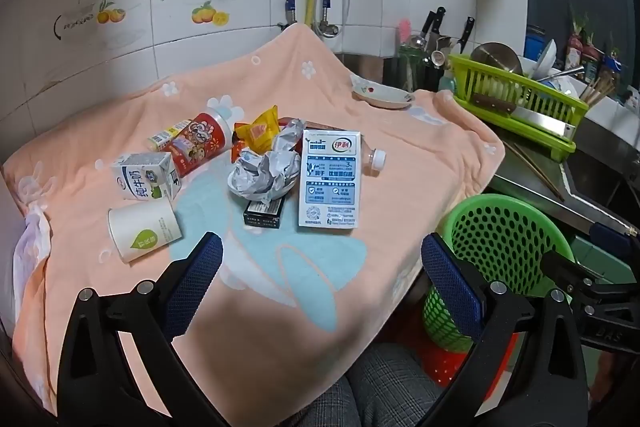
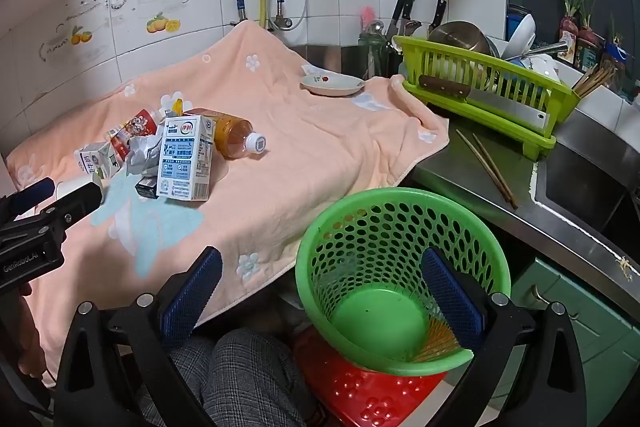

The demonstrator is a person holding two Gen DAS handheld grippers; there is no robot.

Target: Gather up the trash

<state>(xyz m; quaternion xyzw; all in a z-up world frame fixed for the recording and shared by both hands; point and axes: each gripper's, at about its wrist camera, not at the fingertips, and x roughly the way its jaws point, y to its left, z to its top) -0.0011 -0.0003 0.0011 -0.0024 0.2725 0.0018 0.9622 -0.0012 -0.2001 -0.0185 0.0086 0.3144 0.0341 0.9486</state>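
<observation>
While both grippers, left [image 1: 322,279] and right [image 2: 322,287], are held wide open and empty, the trash [image 1: 260,167] is seen piled on the towel [image 1: 280,287], ahead of the left one, which is nearer; the basket [image 2: 400,227] is placed under the right.

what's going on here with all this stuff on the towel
A person is seated at a kitchen counter holding a claw in each hand, about to clear rubbish. The left claw and right claw are both open and empty. A pile of trash lies untouched on the peach towel: a paper cup, milk cartons, crumpled paper, snack wrappers and a plastic bottle. The green basket beside the counter looks nearly empty, so nothing seems collected yet.
</observation>
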